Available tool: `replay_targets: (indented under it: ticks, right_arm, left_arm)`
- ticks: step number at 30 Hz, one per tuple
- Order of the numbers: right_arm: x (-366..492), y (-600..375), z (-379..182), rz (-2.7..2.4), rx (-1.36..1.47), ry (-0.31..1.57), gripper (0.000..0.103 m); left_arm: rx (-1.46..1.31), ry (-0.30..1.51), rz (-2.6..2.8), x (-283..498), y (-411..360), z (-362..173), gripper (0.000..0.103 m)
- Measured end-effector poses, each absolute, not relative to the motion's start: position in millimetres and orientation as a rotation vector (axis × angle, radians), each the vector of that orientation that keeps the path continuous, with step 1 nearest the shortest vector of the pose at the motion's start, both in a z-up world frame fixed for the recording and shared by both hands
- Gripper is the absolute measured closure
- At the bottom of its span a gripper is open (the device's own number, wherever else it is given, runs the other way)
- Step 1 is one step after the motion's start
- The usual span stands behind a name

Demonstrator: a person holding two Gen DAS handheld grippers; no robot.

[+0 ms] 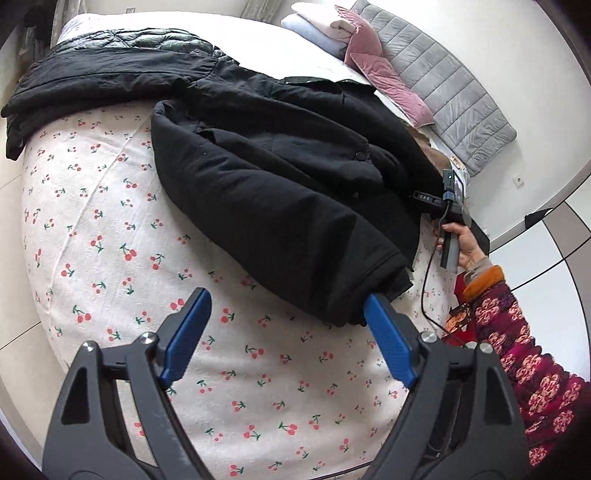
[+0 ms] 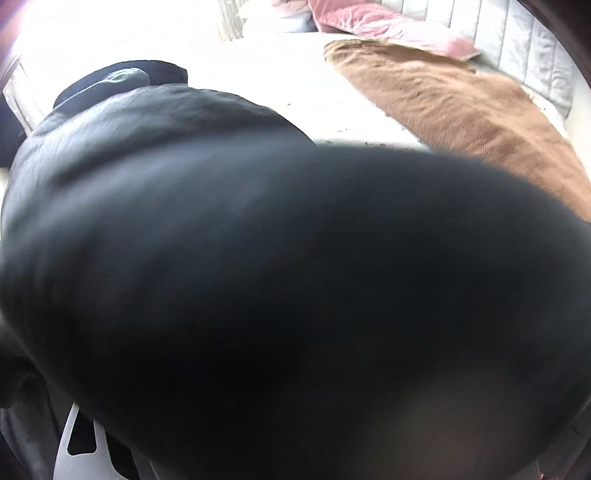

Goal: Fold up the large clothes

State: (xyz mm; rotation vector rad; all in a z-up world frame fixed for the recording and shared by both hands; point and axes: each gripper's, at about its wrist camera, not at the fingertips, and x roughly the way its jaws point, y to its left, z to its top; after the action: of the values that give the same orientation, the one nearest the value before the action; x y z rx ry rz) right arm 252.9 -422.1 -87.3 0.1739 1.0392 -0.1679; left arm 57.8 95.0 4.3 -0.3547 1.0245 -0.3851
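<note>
A black padded jacket (image 1: pixel 280 177) lies on the cherry-print bedsheet (image 1: pixel 110 240), its sleeve cuff (image 1: pixel 369 295) pointing toward me. My left gripper (image 1: pixel 286 306) is open, blue fingers (image 1: pixel 188 332) spread wide, the right finger touching the cuff's edge. The right gripper's body (image 1: pixel 448 221) shows at the jacket's right edge, held by a hand; its fingers are hidden under the jacket. In the right wrist view the black jacket (image 2: pixel 295 277) fills the frame and covers the fingers.
A second black quilted garment (image 1: pixel 110 74) lies at the bed's far left. Folded light clothes (image 1: pixel 321 26), a pink cushion (image 1: pixel 373 62) and a grey quilted headboard (image 1: pixel 454 92) lie beyond. A brown blanket (image 2: pixel 461 110) lies to the right. A cable (image 1: pixel 428 280) trails from the right gripper.
</note>
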Motion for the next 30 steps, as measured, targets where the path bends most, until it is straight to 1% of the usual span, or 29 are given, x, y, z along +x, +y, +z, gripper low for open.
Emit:
replay_targets:
  ticks: [1, 2, 3, 6, 8, 13, 16, 18, 20, 22, 23, 24, 26, 30]
  right_arm:
    - [249.4, -418.7, -84.5, -0.143, 0.180, 1.025, 0.049]
    - [246.1, -418.3, -81.5, -0.086, 0.226, 1.021, 0.088]
    - [243.1, -419.7, -78.7, -0.082, 0.258, 1.018, 0.093]
    - [226.8, -418.8, -61.9, -0.072, 0.316, 1.006, 0.096]
    - [204.5, -407.7, -37.6, -0.036, 0.328, 0.981, 0.096]
    - [134.3, -366.5, 24.8, 0.059, 0.245, 0.935, 0.096]
    - [86.9, -342.1, 50.7, 0.087, 0.196, 0.927, 0.096]
    - [62.8, -324.4, 55.0, 0.090, 0.166, 0.935, 0.096]
    - [38.8, -314.4, 48.0, 0.104, 0.147, 0.941, 0.096]
    - [34.5, -312.8, 35.4, 0.116, 0.147, 0.963, 0.096]
    - [30.3, -314.6, 27.8, 0.113, 0.140, 0.971, 0.096]
    - [26.0, -314.8, 32.8, 0.109, 0.147, 0.968, 0.096]
    - [13.3, -315.4, 44.6, 0.103, 0.163, 0.938, 0.096]
    - [-29.8, -320.5, 111.2, 0.113, 0.146, 0.811, 0.097]
  left_arm:
    - [-0.357, 1.009, -0.395, 57.4, 95.3, 6.9, 0.018]
    - [-0.352, 1.004, -0.405, 58.1, 95.2, 8.3, 0.018]
    - [-0.348, 1.008, -0.407, 58.4, 95.4, 7.2, 0.018]
    - [-0.383, 1.039, -0.414, 57.4, 100.4, 1.9, 0.018]
    - [-0.416, 1.019, -0.424, 52.1, 108.5, 4.9, 0.018]
    - [-0.432, 0.979, -0.452, 43.0, 123.3, 11.8, 0.018]
    - [-0.428, 1.034, -0.456, 51.4, 122.8, -4.3, 0.018]
    - [-0.426, 1.105, -0.432, 62.2, 117.9, -24.0, 0.018]
    - [-0.433, 1.149, -0.433, 72.3, 111.5, -42.1, 0.019]
    - [-0.432, 1.212, -0.404, 81.3, 103.4, -62.2, 0.049]
    - [-0.440, 1.234, -0.404, 83.2, 100.6, -67.0, 0.086]
    - [-0.435, 1.239, -0.386, 83.4, 100.2, -66.7, 0.092]
    - [-0.445, 1.186, -0.394, 77.8, 103.8, -48.9, 0.094]
    - [-0.512, 0.995, -0.466, 49.5, 139.5, 31.8, 0.094]
